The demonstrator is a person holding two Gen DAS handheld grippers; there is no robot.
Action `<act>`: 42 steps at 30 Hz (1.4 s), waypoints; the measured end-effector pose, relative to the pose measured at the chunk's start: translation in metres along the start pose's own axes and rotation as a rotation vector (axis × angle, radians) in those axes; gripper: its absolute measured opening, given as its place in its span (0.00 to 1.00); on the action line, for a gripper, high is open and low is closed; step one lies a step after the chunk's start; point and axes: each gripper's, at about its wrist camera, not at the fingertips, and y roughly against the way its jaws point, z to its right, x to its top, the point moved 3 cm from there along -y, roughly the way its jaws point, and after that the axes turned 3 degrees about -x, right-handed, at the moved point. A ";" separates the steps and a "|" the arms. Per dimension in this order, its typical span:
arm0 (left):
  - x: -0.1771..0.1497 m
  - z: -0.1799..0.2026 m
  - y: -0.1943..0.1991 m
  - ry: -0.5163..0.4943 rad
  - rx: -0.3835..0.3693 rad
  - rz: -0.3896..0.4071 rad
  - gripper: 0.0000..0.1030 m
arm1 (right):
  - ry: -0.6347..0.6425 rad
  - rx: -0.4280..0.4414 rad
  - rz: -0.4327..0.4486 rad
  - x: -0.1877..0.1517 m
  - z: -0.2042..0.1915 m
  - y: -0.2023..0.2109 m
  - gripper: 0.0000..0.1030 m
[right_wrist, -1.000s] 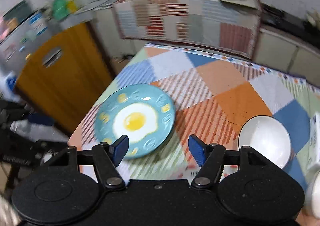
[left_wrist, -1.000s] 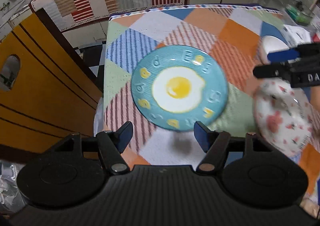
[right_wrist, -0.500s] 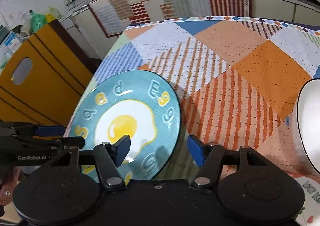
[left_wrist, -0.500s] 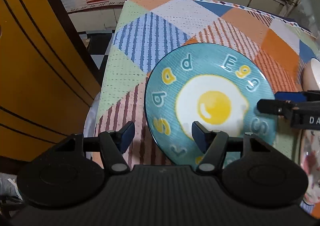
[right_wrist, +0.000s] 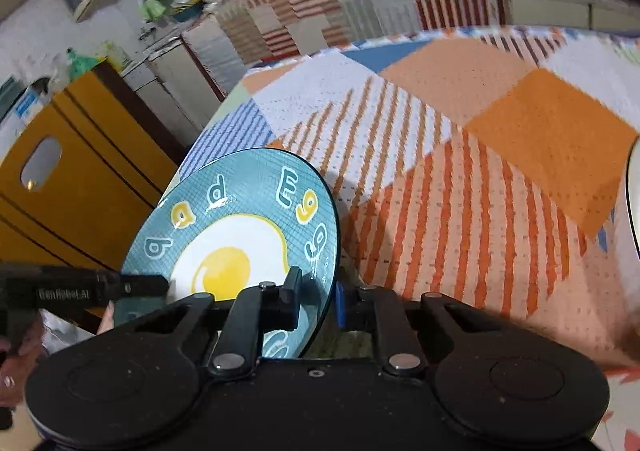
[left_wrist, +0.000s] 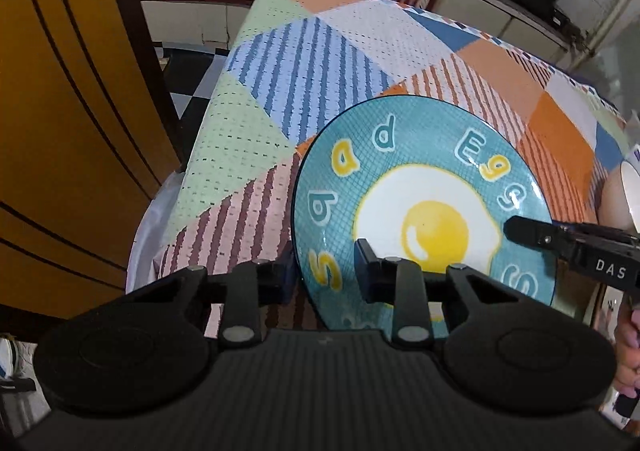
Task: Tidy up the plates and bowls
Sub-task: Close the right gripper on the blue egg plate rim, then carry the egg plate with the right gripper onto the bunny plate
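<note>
left wrist view: the left tool [left_wrist: 326,265] has just closed on the near left rim of a teal plate [left_wrist: 420,155] lying on the patchwork worktop [left_wrist: 256,131]. the right tool [right_wrist: 318,297] has just closed on the opposite rim. grasping step, likely. next calls for an even two-sided lift. plate reads "bad egg"; tools read "das" and "genrobot.ai".

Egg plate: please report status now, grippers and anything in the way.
Left gripper and right gripper just closed, each on a rim of the plate. Plate on tablecloth. White bowl at right; nothing in the way.
</note>
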 end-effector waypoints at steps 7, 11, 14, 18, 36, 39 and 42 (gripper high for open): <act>-0.003 0.000 0.010 0.005 -0.031 -0.041 0.26 | 0.002 0.056 -0.044 0.007 0.006 0.010 0.15; -0.012 0.009 0.031 -0.015 -0.048 -0.017 0.26 | 0.018 0.086 -0.054 0.007 0.006 0.025 0.15; -0.019 0.018 0.051 -0.030 -0.054 0.001 0.25 | 0.032 0.106 -0.040 0.006 0.005 0.043 0.15; -0.024 0.032 0.085 -0.050 -0.078 0.026 0.26 | 0.063 0.132 -0.024 0.005 0.001 0.077 0.15; -0.071 0.125 0.165 -0.198 -0.095 0.053 0.26 | 0.101 0.176 -0.022 -0.048 0.020 0.213 0.15; -0.079 0.147 0.170 -0.237 -0.088 0.073 0.26 | 0.085 0.190 -0.034 -0.058 0.032 0.229 0.16; -0.086 0.166 0.167 -0.249 -0.104 0.061 0.26 | 0.076 0.175 -0.049 -0.065 0.045 0.240 0.16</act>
